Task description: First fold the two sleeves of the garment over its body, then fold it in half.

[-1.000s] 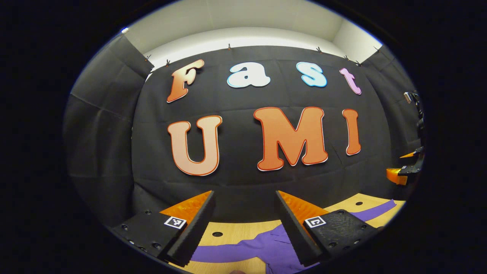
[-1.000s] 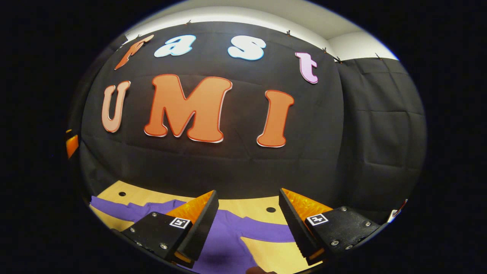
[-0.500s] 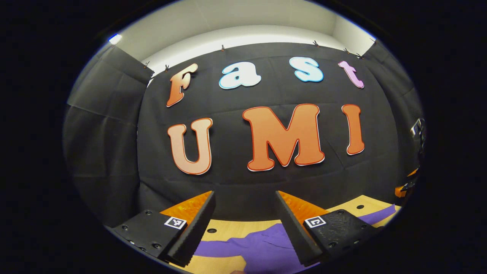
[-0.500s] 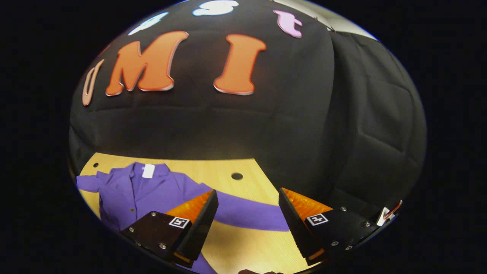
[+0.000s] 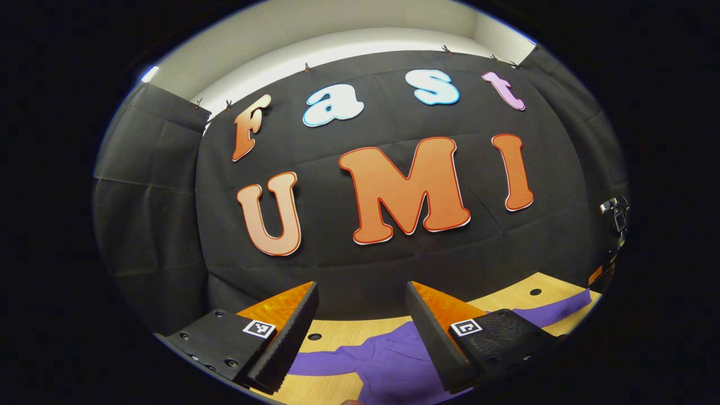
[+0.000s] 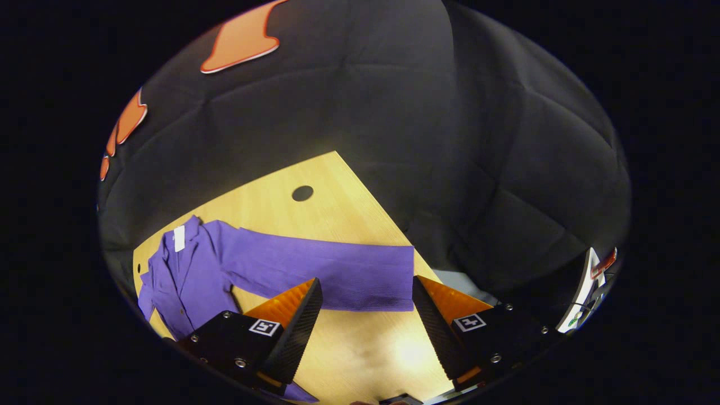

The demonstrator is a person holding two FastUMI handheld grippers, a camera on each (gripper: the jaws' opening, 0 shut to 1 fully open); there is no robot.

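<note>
A purple button-up garment lies flat on the wooden table, collar with a white tag toward the back. Its one sleeve stretches out to the table's right edge, cuff end just ahead of my right gripper, which hovers above it, open and holding nothing. In the left gripper view the garment lies low in the picture, with another sleeve running left. My left gripper is held level above it, open and holding nothing.
Black cloth walls close the booth behind and to the right of the table. Round holes dot the tabletop. The table's right corner drops off next to the cloth. A white object sits at the far right.
My right gripper has tipped downward and swung right, bringing the sleeve cuff between its fingers' line of sight. My left gripper drifted slightly, still pointing at the wall.
</note>
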